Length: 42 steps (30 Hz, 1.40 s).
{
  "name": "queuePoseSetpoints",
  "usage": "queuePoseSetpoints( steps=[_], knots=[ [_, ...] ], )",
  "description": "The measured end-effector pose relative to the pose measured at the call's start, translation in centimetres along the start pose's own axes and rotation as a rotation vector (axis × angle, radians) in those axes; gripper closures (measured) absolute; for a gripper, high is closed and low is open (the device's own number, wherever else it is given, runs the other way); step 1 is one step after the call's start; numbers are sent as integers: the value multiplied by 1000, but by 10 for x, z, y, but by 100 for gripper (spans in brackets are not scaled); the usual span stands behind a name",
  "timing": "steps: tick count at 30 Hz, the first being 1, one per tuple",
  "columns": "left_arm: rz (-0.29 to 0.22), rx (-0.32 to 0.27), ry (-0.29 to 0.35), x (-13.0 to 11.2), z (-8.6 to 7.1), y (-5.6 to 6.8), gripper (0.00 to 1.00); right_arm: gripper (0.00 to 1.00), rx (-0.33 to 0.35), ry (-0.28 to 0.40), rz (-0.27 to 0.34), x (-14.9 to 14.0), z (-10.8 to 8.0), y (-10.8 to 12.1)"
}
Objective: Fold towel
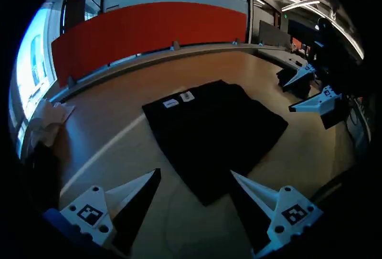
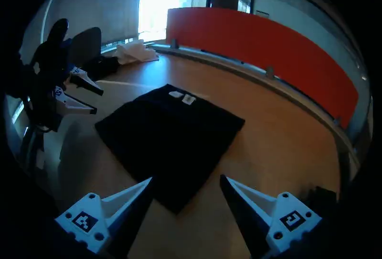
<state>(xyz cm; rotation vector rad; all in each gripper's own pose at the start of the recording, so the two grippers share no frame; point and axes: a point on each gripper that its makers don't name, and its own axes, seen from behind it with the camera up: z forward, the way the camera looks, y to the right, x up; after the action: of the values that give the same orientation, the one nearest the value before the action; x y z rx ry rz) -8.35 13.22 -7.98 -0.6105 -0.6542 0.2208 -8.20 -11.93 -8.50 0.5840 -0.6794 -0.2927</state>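
Observation:
A black towel [image 1: 215, 134] lies flat on the wooden table [image 1: 119, 130], with two white tags [image 1: 179, 100] near its far corner. My left gripper [image 1: 195, 172] hovers open just above the towel's near corner, nothing between its fingers. In the left gripper view the right gripper [image 1: 286, 98] stands open off the towel's right edge, held by a person in dark clothing. In the right gripper view the towel [image 2: 167, 134] spreads ahead of the open right gripper [image 2: 186, 178], whose tips flank its near corner. The left gripper [image 2: 99, 102] shows open beyond the towel's left side.
A crumpled white cloth [image 1: 47, 118] [image 2: 136, 51] lies at the table's far end near the bright window. A red partition [image 1: 153, 29] [image 2: 267, 44] runs behind a raised rail along the table's far edge. Bare wood surrounds the towel.

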Motion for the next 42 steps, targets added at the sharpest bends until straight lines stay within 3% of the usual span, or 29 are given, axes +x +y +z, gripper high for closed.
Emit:
queuePoseSetpoints(
  steps=[9,28,38,42],
  knots=[
    [18,-42,-77,-27,16,13,3,1,27,-64,-10,-32,14,-6],
    [35,-108,-147,-49,23,31,3,3,75,-121,-41,-57,27,-9],
    [79,-98,-154,-51,24,32,4,22,116,-133,-36,-61,30,-16],
    [74,-91,-158,-51,24,31,10,29,127,-132,-26,-62,29,-18]
  ],
)
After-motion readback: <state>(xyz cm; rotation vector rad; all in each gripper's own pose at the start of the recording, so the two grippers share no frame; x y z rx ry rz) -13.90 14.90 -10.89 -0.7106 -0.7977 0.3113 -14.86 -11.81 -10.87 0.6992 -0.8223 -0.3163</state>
